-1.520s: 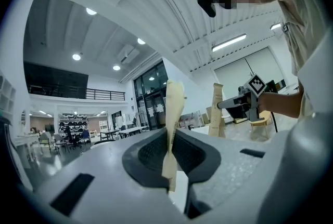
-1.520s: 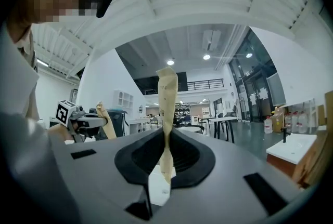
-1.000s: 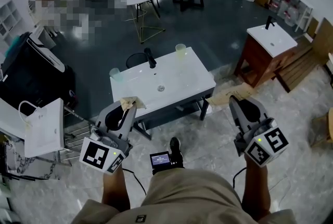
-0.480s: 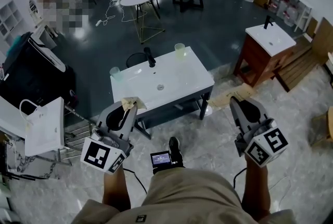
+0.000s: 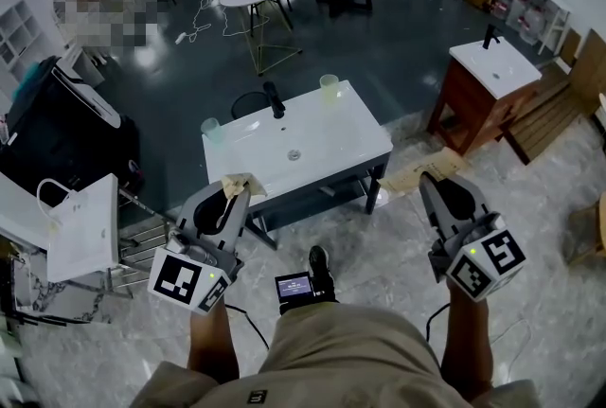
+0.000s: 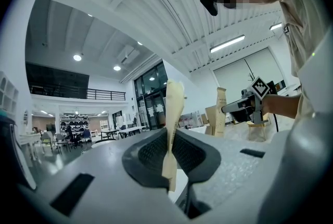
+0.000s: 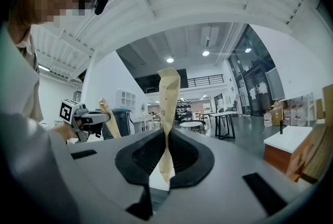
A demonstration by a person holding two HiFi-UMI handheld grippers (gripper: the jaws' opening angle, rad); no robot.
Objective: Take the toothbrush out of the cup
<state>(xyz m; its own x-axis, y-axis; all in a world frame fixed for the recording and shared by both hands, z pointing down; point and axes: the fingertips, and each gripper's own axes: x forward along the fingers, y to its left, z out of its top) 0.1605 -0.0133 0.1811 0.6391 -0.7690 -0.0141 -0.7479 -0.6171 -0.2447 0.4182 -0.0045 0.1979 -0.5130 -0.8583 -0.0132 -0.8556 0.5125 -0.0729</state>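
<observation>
So, left gripper (image 6: 169, 141) is pinched narrow on the left paper strip (image 6: 173, 106), and right gripper (image 7: 166, 147) likewise on the right paper strip (image 7: 168, 90). Both point level, near the person's body, well apart from the basin top (image 5: 331, 155). Risks, as I judge them: both sets of jaws are occupied, so neither can grasp a toothbrush until a strip is let go. A thin strip could also slip between the pads (image 6: 151, 154) or flop across the gripper camera's line to the target. Toothbrush is too small to make out; presumably it sits in one of two cups on the top's far edge, left cup (image 5: 209, 127) or right cup (image 5: 329, 89), either side of the black faucet (image 5: 274, 101). Going for the wrong cup, or tipping a light cup on that smooth top, is the other hazard. Materials: strips are tan, thin and creased, kraft-like. Pads are dark ribbed rubber in grey plastic shells. Basin top is smooth white, rectangular, with a shallow bowl. Cups look translucent, pale green.
</observation>
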